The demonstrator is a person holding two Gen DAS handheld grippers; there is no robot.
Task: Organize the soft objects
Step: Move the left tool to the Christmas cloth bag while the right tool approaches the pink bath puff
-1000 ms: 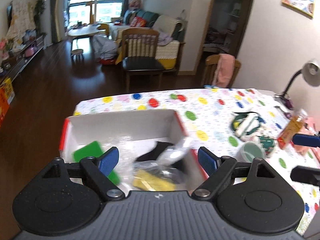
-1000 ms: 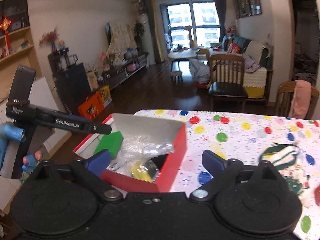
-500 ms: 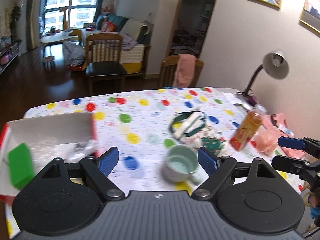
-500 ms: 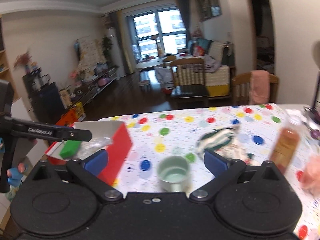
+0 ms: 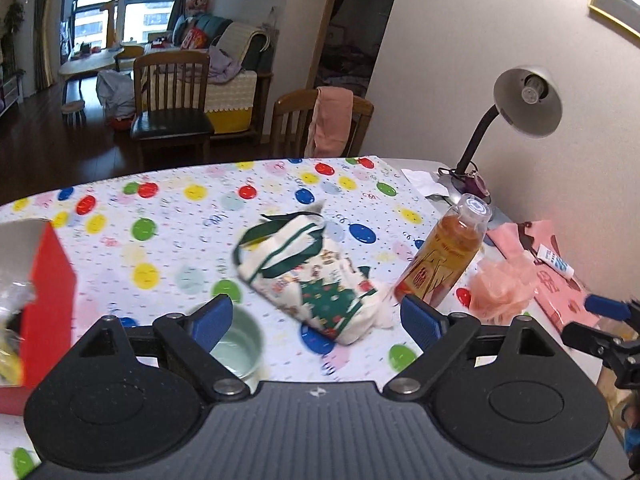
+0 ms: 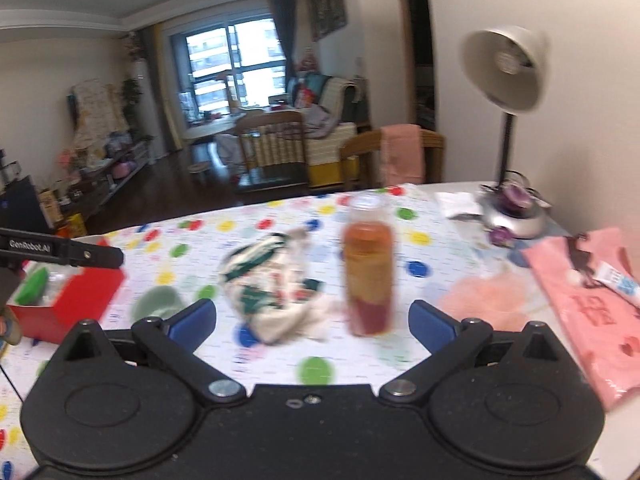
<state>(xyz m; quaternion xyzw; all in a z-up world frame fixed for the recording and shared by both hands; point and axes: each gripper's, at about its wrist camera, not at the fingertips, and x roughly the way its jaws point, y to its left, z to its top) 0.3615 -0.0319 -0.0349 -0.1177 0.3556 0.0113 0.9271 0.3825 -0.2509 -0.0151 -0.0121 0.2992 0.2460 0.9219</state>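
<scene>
Ahead of the left gripper [image 5: 316,318], whose matt black plastic body carries blue pads, lies a soft printed cloth pouch [image 5: 308,276] on a smooth, dotted tablecloth [image 5: 192,216]. To its right stands a clear glossy plastic bottle [image 5: 444,256], beside a frilly pink mesh puff [image 5: 504,288]; to its left, a glossy ceramic-looking cup [image 5: 240,344] and red cardboard box [image 5: 48,300].

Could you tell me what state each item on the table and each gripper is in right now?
left gripper: open, nothing between its fingers, jaws just opened wider.
right gripper: open, empty.
red box: open-topped, holding items.
cloth pouch: lying on its side, crumpled.
drink bottle: upright, capped.
green cup: upright, empty.
pink mesh puff: loose on the table.
desk lamp: unlit.
</scene>
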